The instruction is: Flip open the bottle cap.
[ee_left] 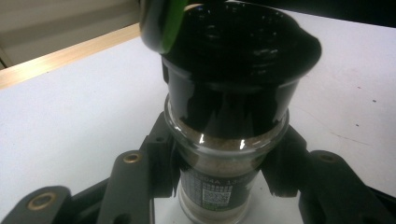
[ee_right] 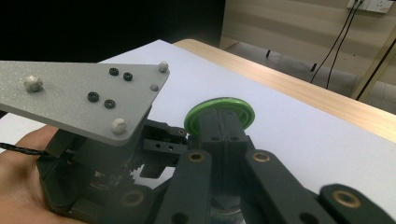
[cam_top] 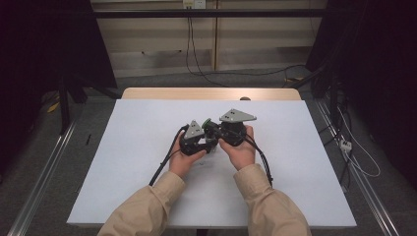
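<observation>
A small glass spice jar (ee_left: 219,158) of brownish powder, with a black cap (ee_left: 233,60), sits between the jaws of my left gripper (ee_left: 220,161), which is shut on its neck. The cap's flip lid (ee_right: 219,114), black outside and green inside, stands open. My right gripper (ee_right: 223,128) is shut on that lid's edge. In the high view both grippers meet at the table's middle: the left gripper (cam_top: 201,142) in the person's left hand, the right gripper (cam_top: 212,129) in the right hand, with the green lid (cam_top: 207,122) between them.
The white table top (cam_top: 137,162) has a wooden strip (cam_top: 211,93) along its far edge. Cables (cam_top: 164,162) trail from both grippers toward the person. Dark frames and floor cables surround the table.
</observation>
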